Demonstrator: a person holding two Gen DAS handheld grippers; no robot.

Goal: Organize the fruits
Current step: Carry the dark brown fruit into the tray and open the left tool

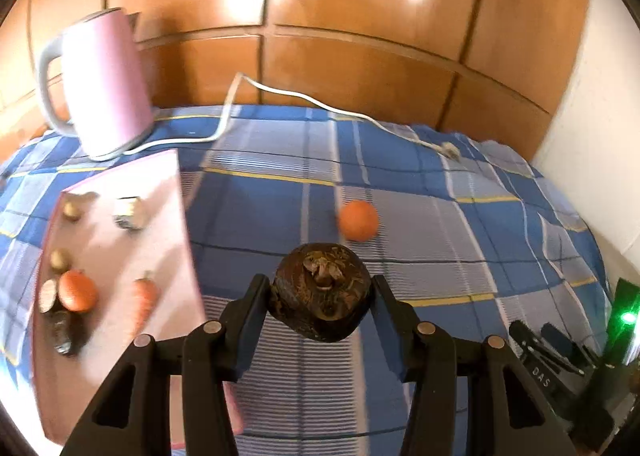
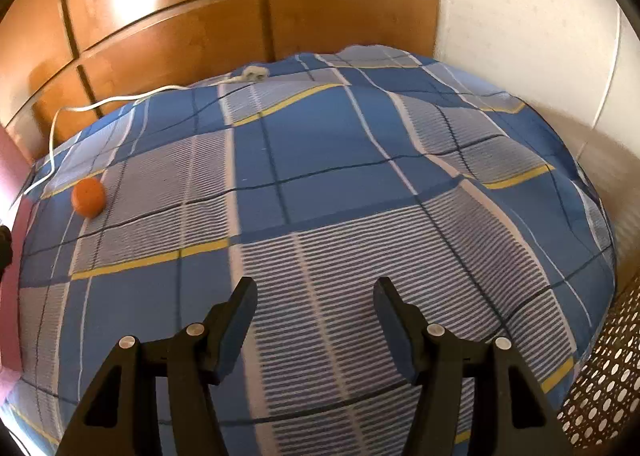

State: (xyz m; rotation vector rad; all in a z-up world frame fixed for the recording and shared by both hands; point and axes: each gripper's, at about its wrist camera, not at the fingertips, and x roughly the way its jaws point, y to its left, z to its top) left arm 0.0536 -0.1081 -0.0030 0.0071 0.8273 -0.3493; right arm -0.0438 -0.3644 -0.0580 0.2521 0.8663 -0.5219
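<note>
Brown, rough-skinned fruit point(image 1: 320, 294) is hanging clamped in the left gripper point(image 1: 320, 288) above the checked cloth point(image 1: 440, 256), seemingly heading for the pink board point(image 1: 168, 224), while the right gripper point(image 2: 316, 296) is hovering open and empty, the orange point(image 2: 89, 198) waiting its turn

Dark brown fruit point(image 1: 320, 292) aloft; orange point(image 1: 358, 221) on cloth.

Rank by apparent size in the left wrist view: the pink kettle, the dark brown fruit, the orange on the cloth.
1. pink kettle
2. dark brown fruit, though it is nearest to the camera, so its size is unsure
3. orange
</note>
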